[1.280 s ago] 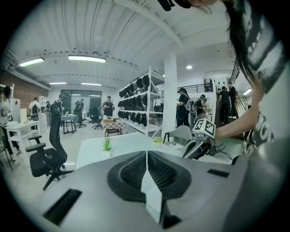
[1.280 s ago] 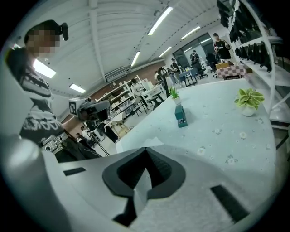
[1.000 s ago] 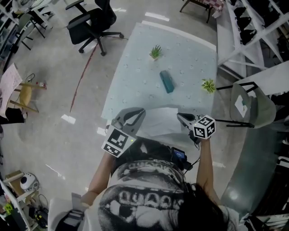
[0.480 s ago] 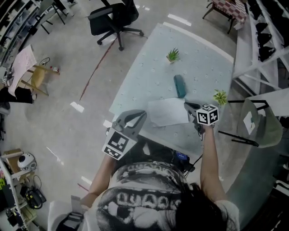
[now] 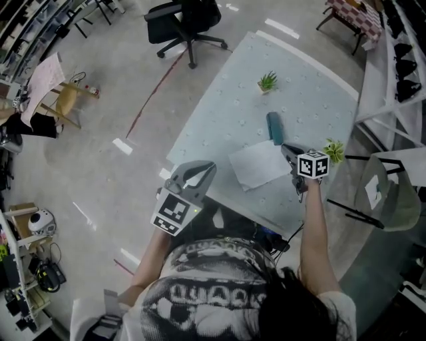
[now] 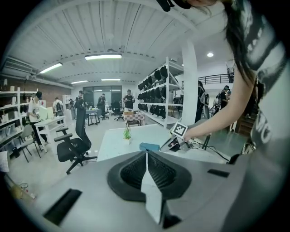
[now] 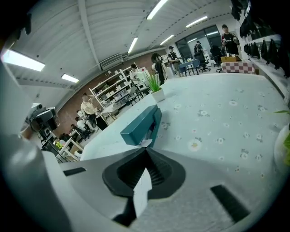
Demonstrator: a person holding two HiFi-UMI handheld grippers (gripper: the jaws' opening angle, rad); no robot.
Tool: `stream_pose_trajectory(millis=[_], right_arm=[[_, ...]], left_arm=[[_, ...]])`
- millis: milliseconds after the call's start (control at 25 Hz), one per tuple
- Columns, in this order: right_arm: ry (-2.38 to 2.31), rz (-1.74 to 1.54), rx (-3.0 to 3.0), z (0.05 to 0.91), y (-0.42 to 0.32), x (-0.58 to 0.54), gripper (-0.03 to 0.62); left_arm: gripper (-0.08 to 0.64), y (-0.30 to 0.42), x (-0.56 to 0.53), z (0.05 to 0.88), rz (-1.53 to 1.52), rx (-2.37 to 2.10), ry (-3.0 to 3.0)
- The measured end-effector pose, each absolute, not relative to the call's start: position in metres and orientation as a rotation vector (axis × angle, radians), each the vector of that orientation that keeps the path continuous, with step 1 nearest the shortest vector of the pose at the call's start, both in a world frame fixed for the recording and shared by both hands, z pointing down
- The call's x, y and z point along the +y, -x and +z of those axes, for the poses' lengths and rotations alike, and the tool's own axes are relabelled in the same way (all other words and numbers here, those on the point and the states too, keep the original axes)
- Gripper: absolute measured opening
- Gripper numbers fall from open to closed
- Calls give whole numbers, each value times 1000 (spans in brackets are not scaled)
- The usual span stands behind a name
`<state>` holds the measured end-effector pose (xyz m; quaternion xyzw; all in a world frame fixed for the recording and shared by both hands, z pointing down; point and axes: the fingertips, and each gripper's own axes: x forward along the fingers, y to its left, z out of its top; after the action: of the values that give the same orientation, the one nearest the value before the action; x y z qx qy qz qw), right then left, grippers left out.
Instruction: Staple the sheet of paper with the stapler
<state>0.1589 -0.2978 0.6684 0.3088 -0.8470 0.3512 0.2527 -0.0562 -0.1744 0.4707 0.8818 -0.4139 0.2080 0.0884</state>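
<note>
Pale mint surface (image 5: 226, 113): matte cloth printed with small white flowers, a long rectangle running away toward 1 o'clock. White sheet of paper (image 5: 259, 168), thin and flat, lies close to the surface's near edge and skewed to it. Its far right corner sits at 6 o'clock of the teal box-shaped plastic stapler (image 5: 274, 128), just short of it; the stapler lies along the surface's length. Right tool (image 5: 287, 150), grey plastic with ribbed black pads, is clenched, and a white sliver of the sheet's corner shows pinched at its tips, the stapler's end just beyond. Its cube carries black-and-white square markers. Left tool (image 5: 209, 168) bears the same markers. It is clenched on nothing, pads meeting in one seam, held at the surface's near left corner at 8 o'clock of the sheet and apart from it. Small spiky green potted plant (image 5: 267, 81) stands at 12 o'clock of the stapler. Second green potted plant (image 5: 334, 150) stands at the right edge, just beside the right tool's cube. Open cloth runs from 9 to 11 o'clock of the sheet. Grey shell chair (image 5: 393, 190) stands off the right edge at 3 o'clock. Black wheeled office chair (image 5: 186, 20) is on the glossy floor at 11 o'clock.
</note>
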Motion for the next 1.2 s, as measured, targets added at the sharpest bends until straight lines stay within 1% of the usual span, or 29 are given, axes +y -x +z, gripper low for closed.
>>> stream_pose_trajectory(millis=[240,520,640,840,880,920,960,1080,1160,1200], right_arm=[[-923,996,-2268,671,-174,-304,1],[-1196,1221,-2263,663,-200,-320,2],[-1250,1222,-2243,665,-207,-322,2],[-1289,1105,-2206,663,-211,-323,6],[-1287,1091,-2192,663,-212,-323,50],[-1281,1074,-2180,661,-213,-322,120],[-1278,1046,-2170,658,-215,-323,150],[-1273,917,-2164,642,-216,-328,147],[-1224,845,-2199,627,-205,-331,145],[-1185,814,-2224,619,-197,-331,135]], left_arm=[[6,61,-177,472,635,-1239,-2614],[6,63,-180,475,629,-1227,-2618],[6,62,-180,474,626,-1224,-2621],[6,69,-178,474,623,-1227,-2621],[6,70,-178,473,622,-1227,-2621],[6,71,-178,473,618,-1226,-2622],[6,71,-178,473,613,-1225,-2623],[6,70,-180,472,598,-1213,-2635],[6,67,-180,471,589,-1199,-2649],[7,65,-180,471,584,-1191,-2656]])
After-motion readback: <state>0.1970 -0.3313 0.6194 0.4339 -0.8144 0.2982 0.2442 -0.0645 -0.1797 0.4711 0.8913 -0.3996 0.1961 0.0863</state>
